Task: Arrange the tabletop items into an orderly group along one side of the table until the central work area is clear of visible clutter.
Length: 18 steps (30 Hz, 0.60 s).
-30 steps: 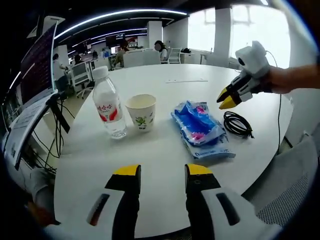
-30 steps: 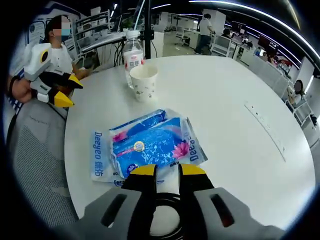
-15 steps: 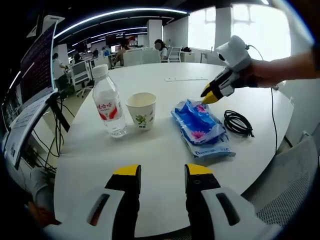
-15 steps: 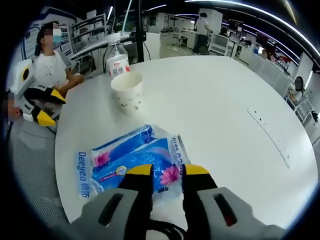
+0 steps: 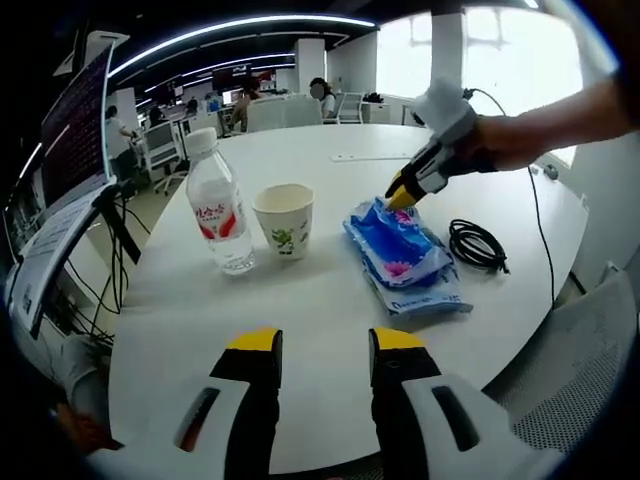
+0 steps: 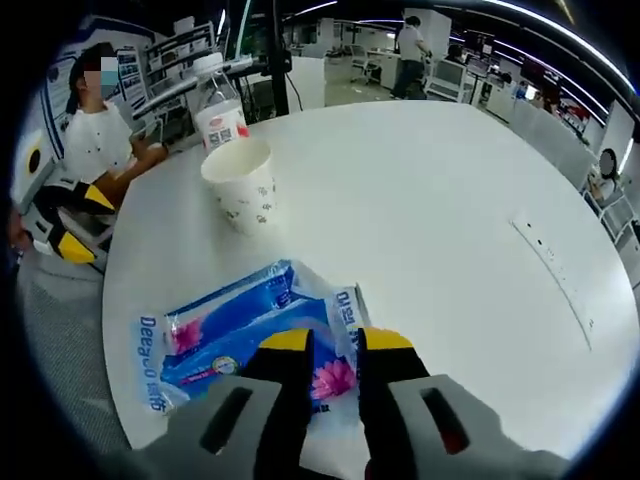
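Note:
On the round white table (image 5: 300, 300) stand a clear water bottle (image 5: 218, 210) with a red label and a paper cup (image 5: 284, 222). A blue tissue pack (image 5: 400, 255) lies to their right, and a coiled black cable (image 5: 476, 245) beyond it. My left gripper (image 5: 325, 345) hangs open over the near table edge with nothing in it. My right gripper (image 5: 403, 192) hovers at the pack's far end. In the right gripper view, the right gripper (image 6: 335, 345) has a narrow gap between its jaws just above the pack (image 6: 235, 325). The cup (image 6: 243, 185) and bottle (image 6: 220, 115) stand ahead.
The left gripper (image 6: 65, 225) shows at the table's left edge, jaws apart. A person (image 6: 95, 125) sits behind it. A thin strip (image 6: 550, 270) lies on the far right of the table (image 6: 430, 190). Grey mesh chairs (image 5: 585, 360) stand by the table; office desks lie beyond.
My right gripper has moved from above the cable across to the far end of the blue pack, nearer the cup. The left gripper has stayed put.

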Each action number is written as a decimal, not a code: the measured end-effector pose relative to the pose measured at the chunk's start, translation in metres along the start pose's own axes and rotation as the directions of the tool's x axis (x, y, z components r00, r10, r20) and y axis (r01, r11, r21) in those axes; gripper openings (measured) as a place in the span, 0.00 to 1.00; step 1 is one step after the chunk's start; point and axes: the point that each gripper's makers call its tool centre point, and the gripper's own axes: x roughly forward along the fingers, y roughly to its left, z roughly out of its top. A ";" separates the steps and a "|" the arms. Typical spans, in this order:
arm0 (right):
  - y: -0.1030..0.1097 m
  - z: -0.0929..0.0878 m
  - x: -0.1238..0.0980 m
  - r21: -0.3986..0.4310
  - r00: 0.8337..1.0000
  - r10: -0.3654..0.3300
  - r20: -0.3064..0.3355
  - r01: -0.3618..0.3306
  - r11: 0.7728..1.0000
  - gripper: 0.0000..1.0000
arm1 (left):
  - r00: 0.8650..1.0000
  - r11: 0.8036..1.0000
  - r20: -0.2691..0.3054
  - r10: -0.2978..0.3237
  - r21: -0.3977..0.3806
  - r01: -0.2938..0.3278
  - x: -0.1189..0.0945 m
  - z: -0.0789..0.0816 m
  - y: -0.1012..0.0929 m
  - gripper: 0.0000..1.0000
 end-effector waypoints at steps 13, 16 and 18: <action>0.005 -0.010 -0.022 0.069 0.999 -0.022 0.049 0.019 0.997 0.00 | 1.000 1.000 -0.004 0.007 0.008 -0.007 0.001 0.000 0.001 0.33; 0.007 -0.023 -0.034 0.084 0.998 -0.040 0.040 0.036 0.996 0.00 | 1.000 1.000 0.000 0.005 0.010 -0.005 0.001 0.001 0.001 0.33; 0.006 -0.029 -0.042 0.124 0.996 -0.068 0.055 0.060 0.991 0.00 | 1.000 1.000 -0.005 0.004 0.016 -0.004 0.001 0.000 0.000 0.33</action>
